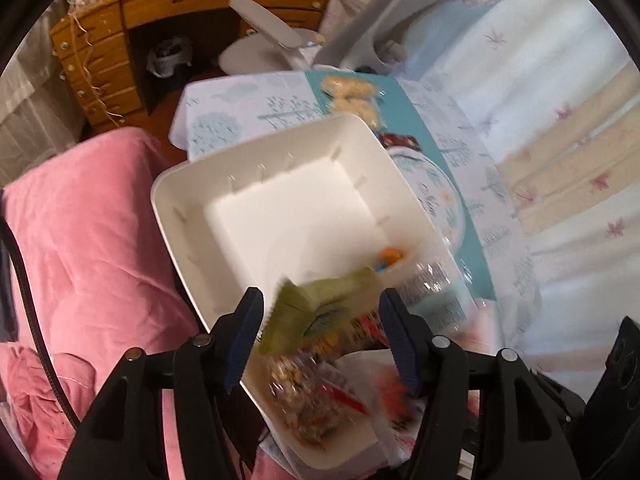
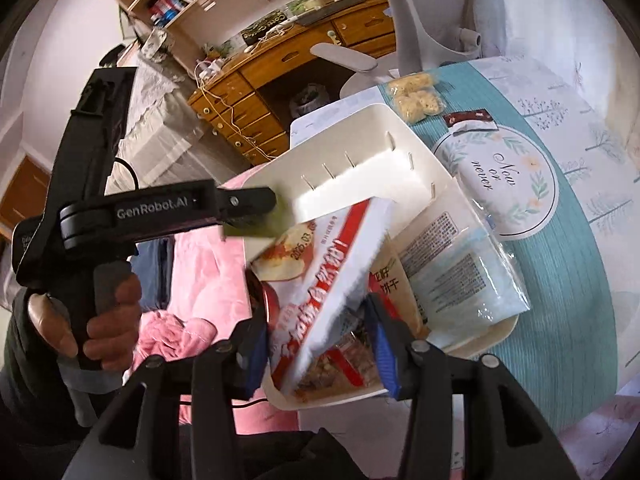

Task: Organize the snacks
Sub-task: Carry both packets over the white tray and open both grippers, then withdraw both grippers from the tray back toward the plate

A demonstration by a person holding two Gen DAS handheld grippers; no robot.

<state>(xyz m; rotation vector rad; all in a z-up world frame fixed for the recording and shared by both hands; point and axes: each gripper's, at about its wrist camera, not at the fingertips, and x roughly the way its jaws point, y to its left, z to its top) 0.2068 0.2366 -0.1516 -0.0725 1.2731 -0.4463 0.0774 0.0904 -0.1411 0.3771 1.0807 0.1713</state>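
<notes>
- Snacks already fill the near end of the white bin at the table's near edge — far end bare.
- Left out: puffs bag and dark packet at the far edge.
- Right gripper fingers spread around a red-white packet, glossy, tilted; left gripper spread around a green packet — grip unclear.

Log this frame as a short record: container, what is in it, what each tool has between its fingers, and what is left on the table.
container: white bin at the near table edge, far half bare
contents: several snack packets piled at the near end, including a pale blue packet
left tool: green packet between its fingers, over the bin; grip unclear from blur
right tool: red and white packet between its fingers, tilted over the bin; contact unclear
left on table: clear bag of yellow snacks, dark red packet
surface: teal and white tablecloth
</notes>
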